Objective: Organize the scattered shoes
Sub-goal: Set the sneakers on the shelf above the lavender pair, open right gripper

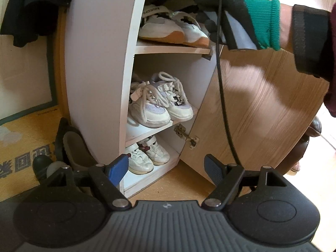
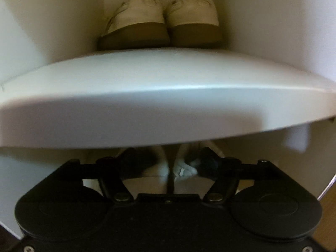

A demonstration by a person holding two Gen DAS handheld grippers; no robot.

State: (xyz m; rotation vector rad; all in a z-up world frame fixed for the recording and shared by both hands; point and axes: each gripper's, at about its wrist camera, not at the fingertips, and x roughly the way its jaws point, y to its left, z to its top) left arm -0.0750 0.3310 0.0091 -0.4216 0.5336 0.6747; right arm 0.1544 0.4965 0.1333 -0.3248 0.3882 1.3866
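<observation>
An open white shoe cabinet (image 1: 98, 67) holds pairs on three shelves: white gum-soled sneakers (image 1: 172, 29) on top, white laced sneakers (image 1: 161, 100) in the middle, white strapped sneakers (image 1: 147, 155) at the bottom. My left gripper (image 1: 168, 168) is open and empty, low in front of the cabinet. The gloved right hand (image 1: 247, 10) holds the right gripper at the top shelf's front. In the right wrist view the gum-soled pair (image 2: 163, 21) stands at the back of the shelf (image 2: 168, 96). My right gripper (image 2: 170, 159) sits just under that shelf's edge, fingers apart, with white shoes dimly below.
The wood-grain cabinet door (image 1: 262, 109) stands open to the right. A dark shoe (image 1: 71, 147) leans against the cabinet's left side on a yellow patterned mat (image 1: 27, 142). Dark clothes (image 1: 31, 6) hang at upper left. A brown shoe (image 1: 306, 142) lies at far right.
</observation>
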